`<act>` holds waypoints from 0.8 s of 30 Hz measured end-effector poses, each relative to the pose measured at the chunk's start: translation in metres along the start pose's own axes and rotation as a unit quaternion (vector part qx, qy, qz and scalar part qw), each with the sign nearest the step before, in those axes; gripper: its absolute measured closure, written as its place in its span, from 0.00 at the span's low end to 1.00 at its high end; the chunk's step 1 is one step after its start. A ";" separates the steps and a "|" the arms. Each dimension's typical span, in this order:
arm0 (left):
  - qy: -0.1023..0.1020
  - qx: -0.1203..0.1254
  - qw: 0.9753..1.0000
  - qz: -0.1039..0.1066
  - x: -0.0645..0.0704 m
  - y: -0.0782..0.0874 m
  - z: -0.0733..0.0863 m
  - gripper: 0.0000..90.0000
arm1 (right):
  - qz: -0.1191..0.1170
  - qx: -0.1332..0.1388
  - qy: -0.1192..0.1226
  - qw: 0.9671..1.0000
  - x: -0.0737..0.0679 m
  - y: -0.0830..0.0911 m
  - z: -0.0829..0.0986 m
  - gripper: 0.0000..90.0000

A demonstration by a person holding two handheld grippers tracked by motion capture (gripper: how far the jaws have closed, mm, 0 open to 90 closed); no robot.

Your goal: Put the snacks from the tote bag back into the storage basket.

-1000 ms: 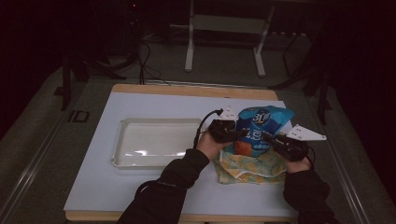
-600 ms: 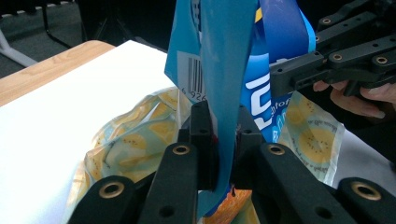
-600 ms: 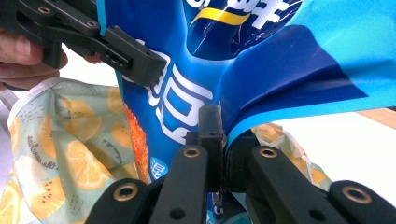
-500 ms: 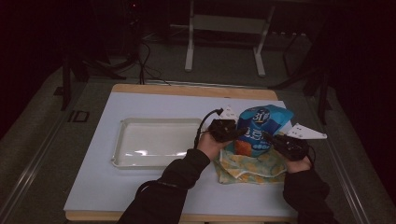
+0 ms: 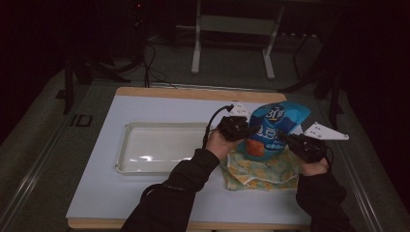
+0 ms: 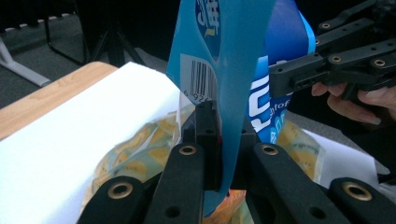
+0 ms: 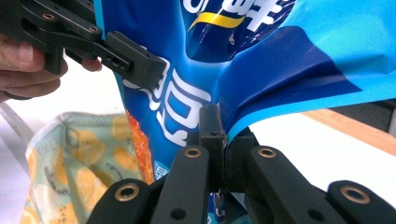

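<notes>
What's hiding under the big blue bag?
Under the blue bag lies a yellow lemon-print bag on the table. Both tongs, left and right, pinch the blue bag's edges. The blue bag covers the lemon bag's middle.

Blue snack bag [image 5: 273, 129]: glossy foil, white lettering, orange picture low on the front, barcode on the back; upright, pinched at both side edges. Stands over the yellow lemon-print pouch [image 5: 261, 169], which lies flat just right of the clear tray [image 5: 159, 147].
</notes>
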State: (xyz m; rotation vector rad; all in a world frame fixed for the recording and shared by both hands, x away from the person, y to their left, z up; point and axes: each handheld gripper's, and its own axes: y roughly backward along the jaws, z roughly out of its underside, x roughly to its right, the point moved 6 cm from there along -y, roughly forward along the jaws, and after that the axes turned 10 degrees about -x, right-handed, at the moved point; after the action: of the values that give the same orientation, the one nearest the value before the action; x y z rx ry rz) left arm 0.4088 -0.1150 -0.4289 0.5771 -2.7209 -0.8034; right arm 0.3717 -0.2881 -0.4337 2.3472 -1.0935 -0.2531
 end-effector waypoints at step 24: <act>-0.006 0.015 1.000 -0.021 -0.013 0.052 -0.038 0.98 | 0.008 0.027 0.015 0.999 -0.009 0.009 -0.063 0.99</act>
State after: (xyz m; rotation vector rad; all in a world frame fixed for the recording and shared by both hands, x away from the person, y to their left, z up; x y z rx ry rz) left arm 0.4178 -0.0868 -0.3701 0.6388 -2.7439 -0.7802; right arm 0.3839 -0.2622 -0.3762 2.3818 -1.1168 -0.1838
